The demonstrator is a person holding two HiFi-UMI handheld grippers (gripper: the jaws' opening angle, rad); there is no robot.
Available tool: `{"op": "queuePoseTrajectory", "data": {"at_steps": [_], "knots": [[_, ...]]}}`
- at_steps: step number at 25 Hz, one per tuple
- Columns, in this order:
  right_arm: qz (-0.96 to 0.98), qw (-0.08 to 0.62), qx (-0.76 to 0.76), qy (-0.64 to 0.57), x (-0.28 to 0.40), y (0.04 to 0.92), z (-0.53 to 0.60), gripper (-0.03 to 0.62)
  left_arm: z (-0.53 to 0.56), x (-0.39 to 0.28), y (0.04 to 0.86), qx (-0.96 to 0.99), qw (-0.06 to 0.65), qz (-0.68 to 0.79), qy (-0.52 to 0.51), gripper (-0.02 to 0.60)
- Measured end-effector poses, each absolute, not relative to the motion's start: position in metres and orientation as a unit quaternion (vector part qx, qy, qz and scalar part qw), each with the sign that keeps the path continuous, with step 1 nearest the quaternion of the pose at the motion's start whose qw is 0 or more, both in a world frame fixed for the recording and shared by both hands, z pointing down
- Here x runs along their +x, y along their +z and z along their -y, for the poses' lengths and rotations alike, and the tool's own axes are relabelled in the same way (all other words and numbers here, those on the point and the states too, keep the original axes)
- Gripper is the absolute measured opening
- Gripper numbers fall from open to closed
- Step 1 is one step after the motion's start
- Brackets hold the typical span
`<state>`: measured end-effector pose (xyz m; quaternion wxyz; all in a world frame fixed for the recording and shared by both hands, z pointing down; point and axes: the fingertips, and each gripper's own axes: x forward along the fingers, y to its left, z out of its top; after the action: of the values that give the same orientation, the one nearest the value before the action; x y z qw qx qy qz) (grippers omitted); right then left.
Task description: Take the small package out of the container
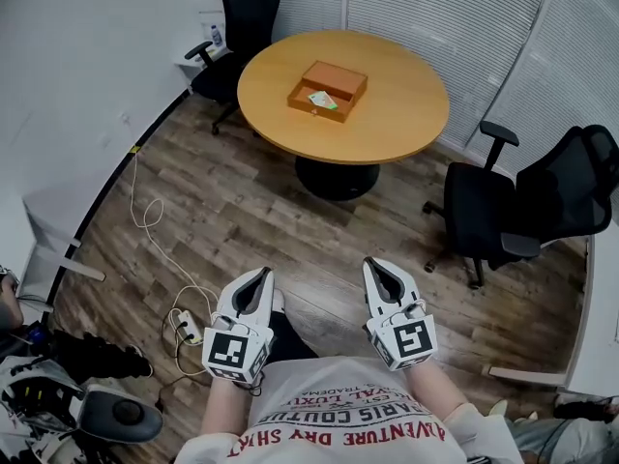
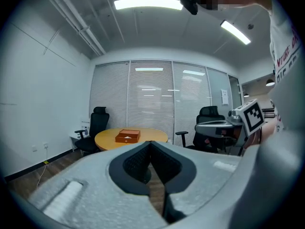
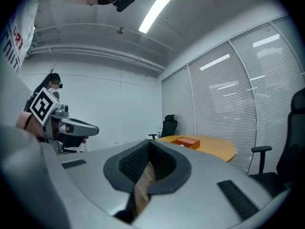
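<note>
An orange box, the container [image 1: 327,90], lies open on the round wooden table [image 1: 406,100] far ahead of me. A small white and green package [image 1: 323,100] rests inside its front half. My left gripper [image 1: 263,272] and right gripper [image 1: 371,262] hover side by side close to my torso, well short of the table, over the wooden floor. Both have their tips together with nothing between them. The container [image 2: 127,136] appears small and distant above the left gripper [image 2: 150,144] in the left gripper view. It also shows as the container [image 3: 186,141] beyond the right gripper [image 3: 149,143] in the right gripper view.
A black office chair [image 1: 242,27] stands behind the table at the left, and two more chairs [image 1: 542,196] stand to the right. A white cable [image 1: 155,220] runs along the floor to a power strip [image 1: 189,329] on my left. Window blinds line the far walls.
</note>
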<state>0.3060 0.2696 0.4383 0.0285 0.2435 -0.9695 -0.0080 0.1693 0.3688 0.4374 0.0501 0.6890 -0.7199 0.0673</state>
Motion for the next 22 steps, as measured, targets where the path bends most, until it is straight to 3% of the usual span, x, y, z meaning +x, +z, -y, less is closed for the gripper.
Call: {"op": "queuePoseTrajectory", "data": {"at_steps": [7,22], "knots": [[0.962,0.056,0.266,0.005,0.235,0.451,-0.209,0.008,-0.306,0.097,0.446,0.704,0.069,0.703,0.068,0.012],[0.935,0.088,0.343,0.019,0.029,0.438,-0.097,0.008,-0.166,-0.128,0.422,0.759,0.074,0.644,0.064,0.012]]}}
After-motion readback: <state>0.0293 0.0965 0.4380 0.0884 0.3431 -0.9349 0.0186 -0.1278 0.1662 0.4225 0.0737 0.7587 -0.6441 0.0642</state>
